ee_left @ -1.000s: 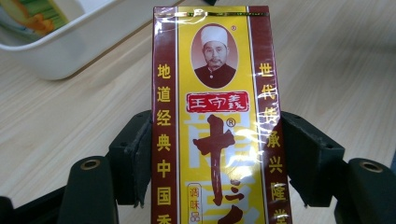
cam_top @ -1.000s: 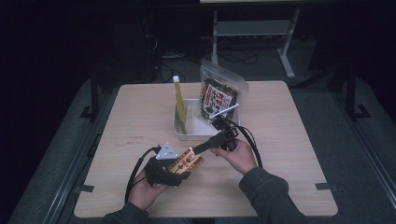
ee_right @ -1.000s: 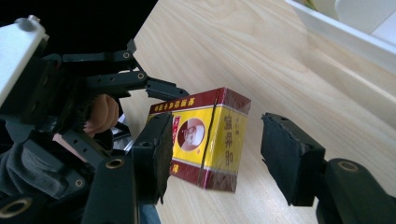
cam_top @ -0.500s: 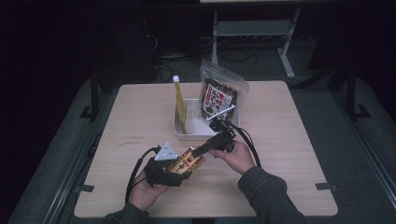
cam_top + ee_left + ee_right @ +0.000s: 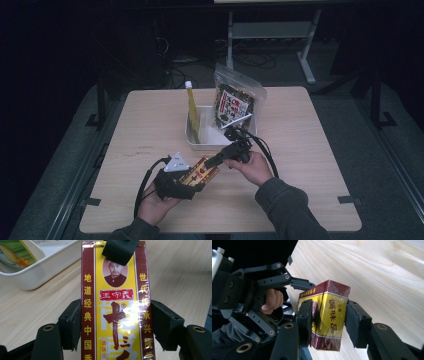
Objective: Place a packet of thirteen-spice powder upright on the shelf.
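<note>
Your left tongs [image 5: 192,181] are pinching the seasoning box [image 5: 115,312], a tall red-and-yellow carton with Chinese lettering and a small portrait; in the left gripper view both pads sit flat against its long red sides, near its lower half. Your right tongs [image 5: 329,322] have just been closing around the other end of the same box [image 5: 328,320]: in the right gripper view the left-hand pad looks pressed to the yellow face, while the right-hand pad seems to stand just off the carton, though the angle is too steep for me to be sure. So the box hangs between your two tongs, just above the tabletop [image 5: 310,150], with the left ones holding it from your side and the right ones coming at its far end, where one black jaw tip overlaps the top of the carton in the left gripper view. Beyond your right tongs sits a white plastic tray [image 5: 192,137], and in it a yellow tube with a white cap [image 5: 191,107] stands upright. A clear bag of dark snacks [image 5: 235,102] stands at the tray's far right corner.
</note>
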